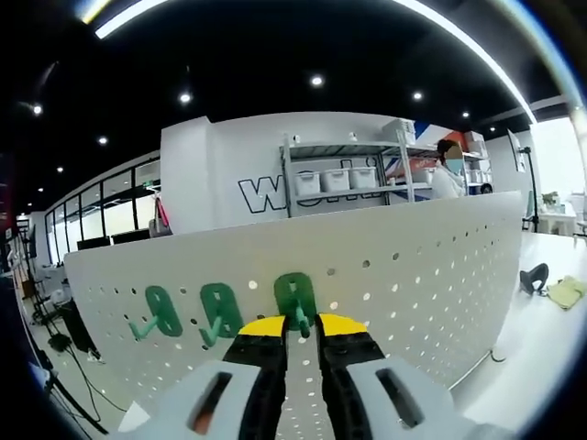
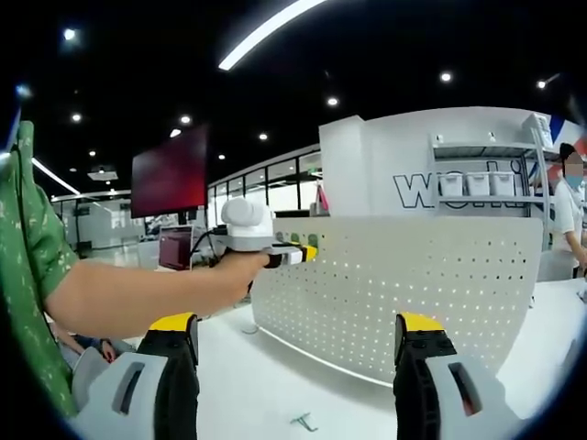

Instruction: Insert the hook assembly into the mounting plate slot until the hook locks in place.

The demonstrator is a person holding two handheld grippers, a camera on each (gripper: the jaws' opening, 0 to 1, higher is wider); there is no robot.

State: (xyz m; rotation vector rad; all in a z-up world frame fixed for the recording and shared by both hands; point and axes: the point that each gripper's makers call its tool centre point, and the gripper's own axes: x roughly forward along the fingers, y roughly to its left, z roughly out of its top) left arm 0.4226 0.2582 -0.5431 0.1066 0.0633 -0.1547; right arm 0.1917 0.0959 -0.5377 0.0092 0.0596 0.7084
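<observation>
Fingertips of the left gripper (image 1: 301, 327) are pinching the stem of a green hook (image 1: 295, 300) against the white pegboard (image 1: 422, 266), its tip lying hidden between them. Right gripper (image 2: 298, 341) fingers are standing spread wide, holding nothing, while two more hooks (image 1: 193, 312) are hanging leftward.

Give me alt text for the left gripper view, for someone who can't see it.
The left gripper, with yellow-tipped black jaws, is closed on a green hook held against a white pegboard. Two more green hooks sit on the board to its left, with shelving and a person behind.
</observation>
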